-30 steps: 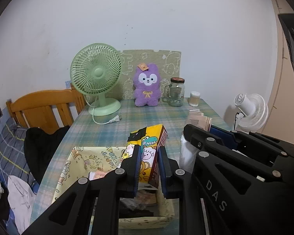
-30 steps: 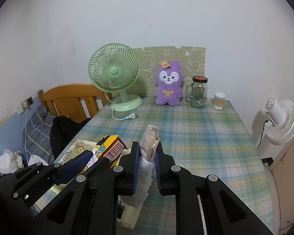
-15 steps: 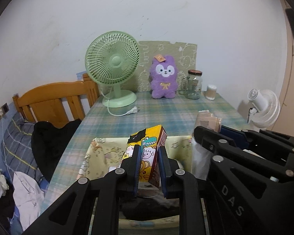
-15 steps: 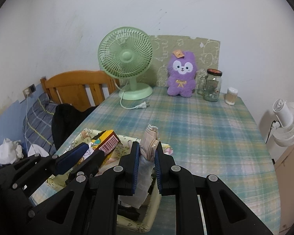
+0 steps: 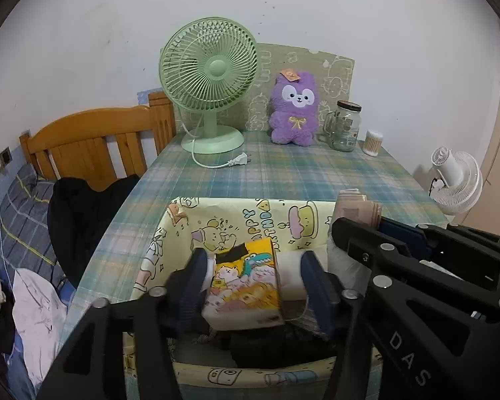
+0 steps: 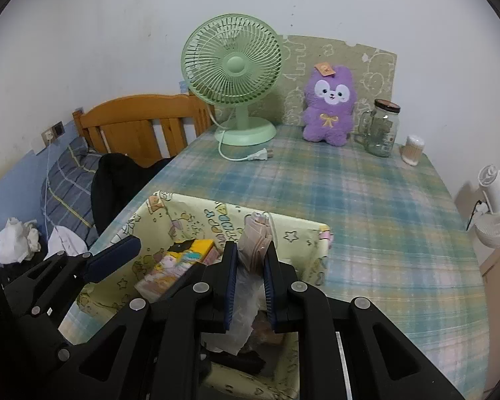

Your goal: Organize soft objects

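Observation:
A yellow cartoon-print fabric bin (image 5: 250,215) sits at the near end of the plaid table; it also shows in the right wrist view (image 6: 180,215). My left gripper (image 5: 255,263) is open over the bin, its jaws wide apart on either side of a yellow cartoon tissue pack (image 5: 245,283) lying inside; the pack also shows in the right wrist view (image 6: 176,266). My right gripper (image 6: 251,263) is shut on a beige folded item in clear plastic (image 6: 255,243), held over the bin's right part; this item also shows in the left wrist view (image 5: 355,208). A purple plush toy (image 5: 295,108) stands at the far end.
A green desk fan (image 5: 211,80) with a loose plug, a glass jar (image 5: 345,130) and a cotton-swab tub (image 5: 373,141) stand at the table's far end. A wooden bed frame (image 5: 93,146) with clothes is left. A white fan (image 5: 456,183) is right.
My left gripper has opened and let go of the tissue pack, which now lies in the bin. Both grippers have moved lower and further over the bin.

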A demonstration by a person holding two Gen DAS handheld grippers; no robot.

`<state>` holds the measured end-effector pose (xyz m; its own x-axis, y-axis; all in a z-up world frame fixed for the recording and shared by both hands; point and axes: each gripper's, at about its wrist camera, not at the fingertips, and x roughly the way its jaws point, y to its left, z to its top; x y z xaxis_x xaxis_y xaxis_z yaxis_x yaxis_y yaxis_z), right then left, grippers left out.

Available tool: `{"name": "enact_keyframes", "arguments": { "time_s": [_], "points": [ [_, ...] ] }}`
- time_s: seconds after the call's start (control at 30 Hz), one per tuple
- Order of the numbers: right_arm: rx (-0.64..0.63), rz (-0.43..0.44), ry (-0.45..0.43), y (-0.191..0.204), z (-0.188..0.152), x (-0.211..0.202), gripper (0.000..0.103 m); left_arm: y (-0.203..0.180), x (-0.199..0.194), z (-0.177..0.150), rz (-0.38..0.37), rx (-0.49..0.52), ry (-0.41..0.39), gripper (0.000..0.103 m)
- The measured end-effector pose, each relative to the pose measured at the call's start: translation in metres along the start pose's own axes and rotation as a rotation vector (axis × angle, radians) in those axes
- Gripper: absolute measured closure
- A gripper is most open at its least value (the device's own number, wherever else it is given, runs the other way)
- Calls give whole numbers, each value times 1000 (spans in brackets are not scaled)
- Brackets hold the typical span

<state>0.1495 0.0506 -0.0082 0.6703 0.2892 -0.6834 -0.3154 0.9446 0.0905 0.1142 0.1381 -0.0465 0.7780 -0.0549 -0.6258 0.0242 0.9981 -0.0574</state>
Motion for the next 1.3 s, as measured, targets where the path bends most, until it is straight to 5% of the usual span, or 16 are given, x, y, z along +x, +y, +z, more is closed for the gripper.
{"name": "enact_keyframes", "arguments": {
  "time_s": [0.2,0.37,0.5,0.57,1.3],
  "points": [
    [-5,22,34,7,-5,12,85,7,4,-6,24,-14,31,23],
    [-17,18,77,10,-8,21,79,11,10,-11,50,-13,67,21],
    [20,-81,70,3,-10,21,23,7,9,-12,72,-4,73,21],
    [40,-68,44,-2,-11,16,14,7,7,-11,73,-1,68,17],
    [95,-90,-171,-48,-17,-100,0,-65,-68,6,15,72,-98,4]
  ]
}}
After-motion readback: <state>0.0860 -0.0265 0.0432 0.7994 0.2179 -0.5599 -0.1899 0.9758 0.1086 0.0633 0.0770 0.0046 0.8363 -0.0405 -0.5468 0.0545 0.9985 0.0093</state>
